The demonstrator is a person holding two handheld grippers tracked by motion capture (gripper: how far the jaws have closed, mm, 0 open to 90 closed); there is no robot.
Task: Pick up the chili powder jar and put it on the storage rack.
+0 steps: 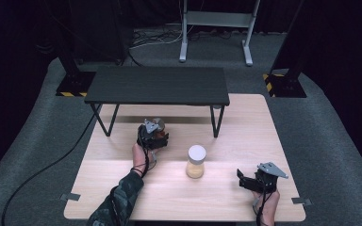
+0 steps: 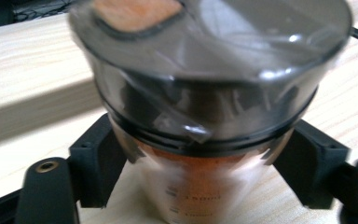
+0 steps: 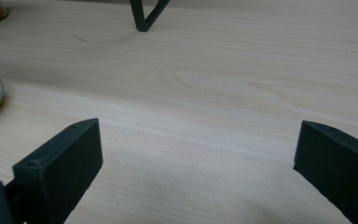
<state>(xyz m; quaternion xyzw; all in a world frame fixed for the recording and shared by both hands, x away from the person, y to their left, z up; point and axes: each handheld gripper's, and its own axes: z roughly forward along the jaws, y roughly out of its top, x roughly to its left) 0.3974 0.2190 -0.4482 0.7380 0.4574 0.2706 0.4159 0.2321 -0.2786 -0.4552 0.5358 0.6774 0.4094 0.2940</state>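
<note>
**Left gripper clamps a spice jar; right gripper waits with nothing in it**

The left gripper (image 1: 152,136) has its black fingers (image 2: 95,158) pressed against both sides of a clear plastic jar of orange-brown powder with a dark transparent lid (image 2: 205,112). The grip sits just under the lid's rim, probably so the rim stops the jar slipping down. The jar appears in the left gripper view tilted toward the camera; whether its base touches the pale wooden counter (image 1: 122,188) cannot be told.

The right gripper (image 1: 257,180) rests near the counter's right front corner, its fingers (image 3: 65,163) spread wide apart over bare wood, likely parked clear of the work.

Between the two grippers, apart from both, stands a second jar, clear with a white round lid and yellowish powder (image 1: 196,162).

That makes two jars and two grippers, plus one low black shelf on thin metal legs (image 1: 158,84) standing across the counter's far half.
</note>
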